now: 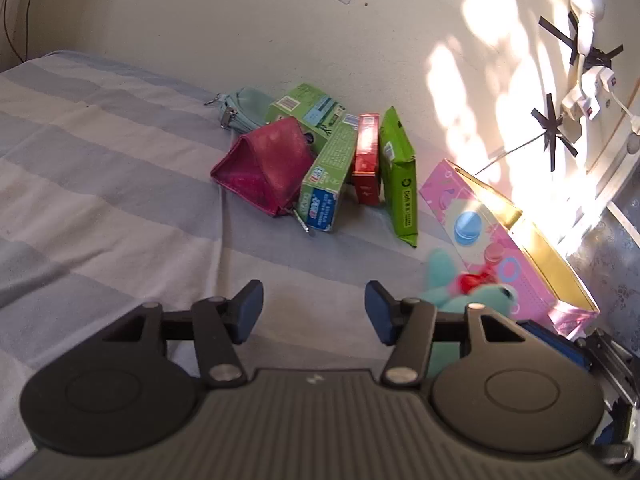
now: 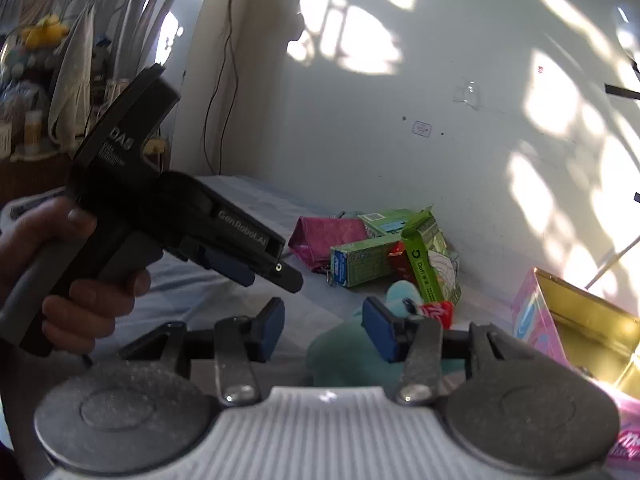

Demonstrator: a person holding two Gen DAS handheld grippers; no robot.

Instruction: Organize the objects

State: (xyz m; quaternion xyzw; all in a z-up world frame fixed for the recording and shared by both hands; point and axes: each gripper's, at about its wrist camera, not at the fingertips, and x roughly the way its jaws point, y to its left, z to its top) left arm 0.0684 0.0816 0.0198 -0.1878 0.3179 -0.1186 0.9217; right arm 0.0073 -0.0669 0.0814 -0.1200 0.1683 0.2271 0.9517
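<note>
A pile lies against the wall on the striped bed: a pink pouch (image 1: pixel 262 168), two green boxes (image 1: pixel 326 184), a red box (image 1: pixel 366 160), a green packet (image 1: pixel 400 184) and a teal pouch (image 1: pixel 240 106). A teal plush toy (image 1: pixel 464 296) with a red heart lies beside an open pink box (image 1: pixel 492 240). My left gripper (image 1: pixel 314 312) hangs open over bare sheet, with the toy just right of it. My right gripper (image 2: pixel 324 330) is open. The plush toy (image 2: pixel 344 352) lies low between its fingers and behind the right one, and the left pad (image 2: pixel 272 326) stands apart from it.
A hand holds the left gripper (image 2: pixel 272 274) at the left of the right wrist view, pointing at the pile (image 2: pixel 360 260). The pink box (image 2: pixel 532 320) has a gold inside. Cables and taped plugs (image 1: pixel 576 100) hang on the wall. Sheet (image 1: pixel 100 160) stretches left.
</note>
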